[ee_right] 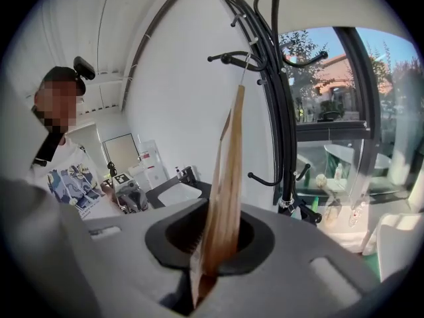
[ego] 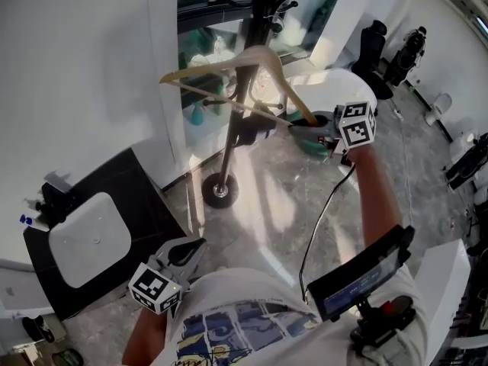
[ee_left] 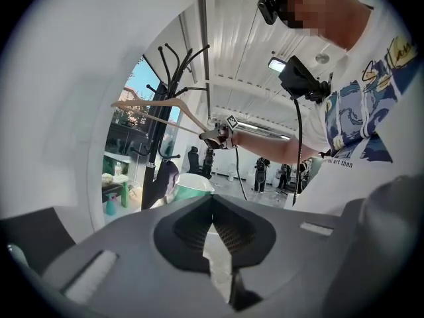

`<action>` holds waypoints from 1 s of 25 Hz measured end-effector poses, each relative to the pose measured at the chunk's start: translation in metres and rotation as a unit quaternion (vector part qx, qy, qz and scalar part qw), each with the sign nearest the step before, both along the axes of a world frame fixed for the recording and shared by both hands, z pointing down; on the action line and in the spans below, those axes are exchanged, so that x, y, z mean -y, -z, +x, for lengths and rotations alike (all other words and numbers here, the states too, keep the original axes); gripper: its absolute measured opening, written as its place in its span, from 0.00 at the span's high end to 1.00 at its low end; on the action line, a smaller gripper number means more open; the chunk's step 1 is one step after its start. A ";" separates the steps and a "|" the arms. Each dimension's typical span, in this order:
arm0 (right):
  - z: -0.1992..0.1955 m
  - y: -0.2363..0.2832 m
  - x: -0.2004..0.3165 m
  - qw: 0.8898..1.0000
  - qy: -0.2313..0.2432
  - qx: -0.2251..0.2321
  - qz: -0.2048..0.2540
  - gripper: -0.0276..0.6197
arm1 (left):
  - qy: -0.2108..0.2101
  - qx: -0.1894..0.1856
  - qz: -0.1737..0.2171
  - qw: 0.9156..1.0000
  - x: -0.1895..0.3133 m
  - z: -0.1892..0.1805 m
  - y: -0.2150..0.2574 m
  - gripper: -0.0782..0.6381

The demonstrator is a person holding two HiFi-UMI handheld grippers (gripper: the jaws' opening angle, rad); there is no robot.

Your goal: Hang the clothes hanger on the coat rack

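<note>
Slanting pale wooden clothes hanger, wire-hooked, edge-on in right tongs

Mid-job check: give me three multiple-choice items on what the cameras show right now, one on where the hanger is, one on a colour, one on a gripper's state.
1. Where is the hanger?
A. lying on the floor
B. held up beside the coat rack
C. draped over a chair

2. What colour is the coat rack?
A. white
B. red
C. black

3. What is the state of the right gripper?
A. shut on the hanger
B. open and empty
C. shut on a cable

Answers:
1 B: the head view shows the hanger raised next to the rack's pole, well off the floor.
2 C: the pole and curved hooks are black in the right gripper view.
3 A: the right gripper view shows the jaws closed on the hanger's wooden end.
</note>
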State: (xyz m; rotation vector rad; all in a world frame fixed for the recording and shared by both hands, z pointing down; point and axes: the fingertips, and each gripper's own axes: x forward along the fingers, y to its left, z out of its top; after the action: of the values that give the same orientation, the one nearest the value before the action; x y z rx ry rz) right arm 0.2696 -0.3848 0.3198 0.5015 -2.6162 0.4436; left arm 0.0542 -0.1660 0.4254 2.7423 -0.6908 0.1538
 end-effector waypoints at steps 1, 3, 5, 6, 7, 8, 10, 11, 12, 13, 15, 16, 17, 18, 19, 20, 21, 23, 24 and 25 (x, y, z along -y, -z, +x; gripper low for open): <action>0.000 -0.003 0.006 1.000 0.005 -0.001 -0.002 0.90 | 0.004 0.000 0.000 1.000 0.003 0.001 0.000 0.89; -0.003 -0.006 0.013 1.000 0.013 -0.004 -0.001 0.91 | 0.011 0.001 0.002 1.000 0.007 0.004 0.000 0.89; -0.007 -0.009 0.015 1.000 0.019 -0.008 0.002 0.90 | 0.015 0.001 0.004 1.000 0.007 0.005 0.000 0.89; -0.009 -0.011 0.016 1.000 0.021 -0.008 0.004 0.90 | 0.017 0.001 0.005 1.000 0.006 0.005 0.000 0.89; -0.009 -0.013 0.017 1.000 0.022 -0.007 0.005 0.90 | 0.019 0.001 0.006 1.000 0.005 0.006 -0.001 0.89; -0.009 -0.015 0.018 1.000 0.023 -0.005 0.006 0.90 | 0.020 0.002 0.006 1.000 0.005 0.007 0.000 0.89; -0.007 -0.019 0.022 1.000 0.022 -0.002 0.008 0.90 | 0.023 0.004 0.007 1.000 0.005 0.008 0.000 0.89; -0.007 -0.020 0.023 1.000 0.022 -0.001 0.010 0.90 | 0.025 0.006 0.007 1.000 0.005 0.007 0.002 0.89; -0.007 -0.022 0.022 1.000 0.020 -0.001 0.011 0.90 | 0.027 0.008 0.007 1.000 0.005 0.006 0.003 0.89; -0.007 -0.024 0.022 1.000 0.018 -0.002 0.011 0.90 | 0.028 0.011 0.007 1.000 0.004 0.004 0.005 0.89; -0.005 -0.027 0.024 1.000 0.016 -0.001 0.011 0.90 | 0.028 0.014 0.007 0.999 0.005 0.004 0.002 0.89; -0.004 -0.029 0.026 1.000 0.016 0.000 0.011 0.90 | 0.028 0.015 0.007 0.999 0.006 0.005 0.000 0.89; -0.003 -0.030 0.029 1.000 0.016 0.001 0.012 0.90 | 0.028 0.016 0.007 0.999 0.007 0.006 -0.001 0.89; -0.002 -0.031 0.031 1.000 0.016 0.003 0.013 0.90 | 0.027 0.016 0.007 0.999 0.008 0.008 -0.001 0.89; -0.001 -0.032 0.033 1.000 0.016 0.003 0.014 0.90 | 0.027 0.017 0.007 0.999 0.009 0.011 0.000 0.89; 0.000 -0.032 0.033 1.000 0.015 0.004 0.015 0.90 | 0.026 0.019 0.006 0.999 0.009 0.013 0.001 0.89; 0.001 -0.033 0.035 1.000 0.014 0.006 0.016 0.90 | 0.025 0.020 0.004 0.999 0.010 0.016 0.003 0.89; 0.002 -0.035 0.041 1.000 0.013 0.012 0.018 0.90 | 0.024 0.023 0.003 0.999 0.015 0.019 0.003 0.89; 0.002 -0.036 0.045 1.000 0.013 0.015 0.021 0.90 | 0.025 0.025 0.003 0.999 0.018 0.019 0.002 0.89; 0.002 -0.037 0.048 1.000 0.012 0.018 0.024 0.90 | 0.025 0.026 0.002 0.999 0.019 0.020 0.002 0.89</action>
State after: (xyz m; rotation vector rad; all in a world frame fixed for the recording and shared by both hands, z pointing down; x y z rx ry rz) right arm 0.2718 -0.4325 0.3564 0.4822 -2.6690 0.3876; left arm 0.0742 -0.1854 0.4230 2.7308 -0.7748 0.2138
